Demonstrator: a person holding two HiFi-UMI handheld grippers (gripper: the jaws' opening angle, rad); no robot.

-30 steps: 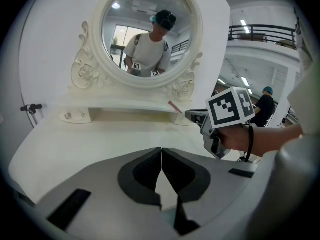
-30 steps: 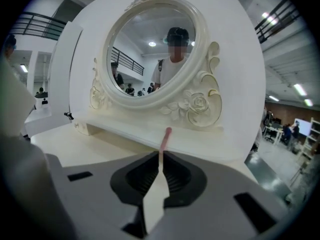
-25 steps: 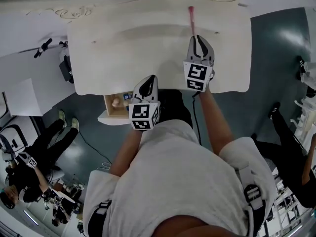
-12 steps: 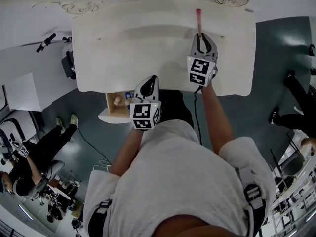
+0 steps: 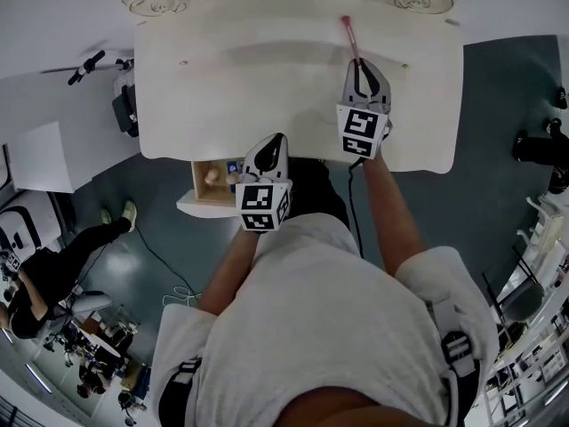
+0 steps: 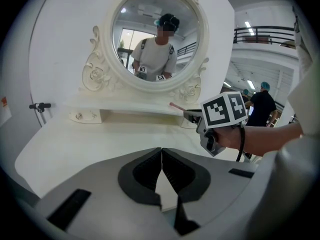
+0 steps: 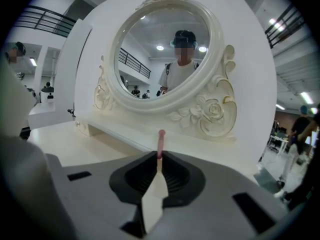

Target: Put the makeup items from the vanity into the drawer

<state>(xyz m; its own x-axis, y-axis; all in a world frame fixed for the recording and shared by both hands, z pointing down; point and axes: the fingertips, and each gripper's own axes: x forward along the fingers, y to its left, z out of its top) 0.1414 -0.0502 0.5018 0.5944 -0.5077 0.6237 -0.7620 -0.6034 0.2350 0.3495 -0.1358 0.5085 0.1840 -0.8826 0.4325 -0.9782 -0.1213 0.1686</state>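
R claw [image 7: 159, 156] has just been closing on near end of pink makeup stick [image 7: 160, 140] at far-right tabletop [image 5: 267, 87]; check pinch's firm, lift level, carry to open drawer [image 5: 197, 189] near-left by L claw [image 6: 161, 154], shut and empty.

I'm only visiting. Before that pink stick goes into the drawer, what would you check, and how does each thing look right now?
1. Grip on the pink stick: ok. The right gripper has just been closing its jaws, and the stick sits between them.
2. Stick clear of the vanity: cannot tell.
3. Drawer open: ok, pulled out below the vanity's front edge.
4. Room in the drawer: cannot tell. Some items lie inside, and in the head view the left gripper covers the drawer's right part.
5. Left gripper free: ok, jaws together, nothing between them.
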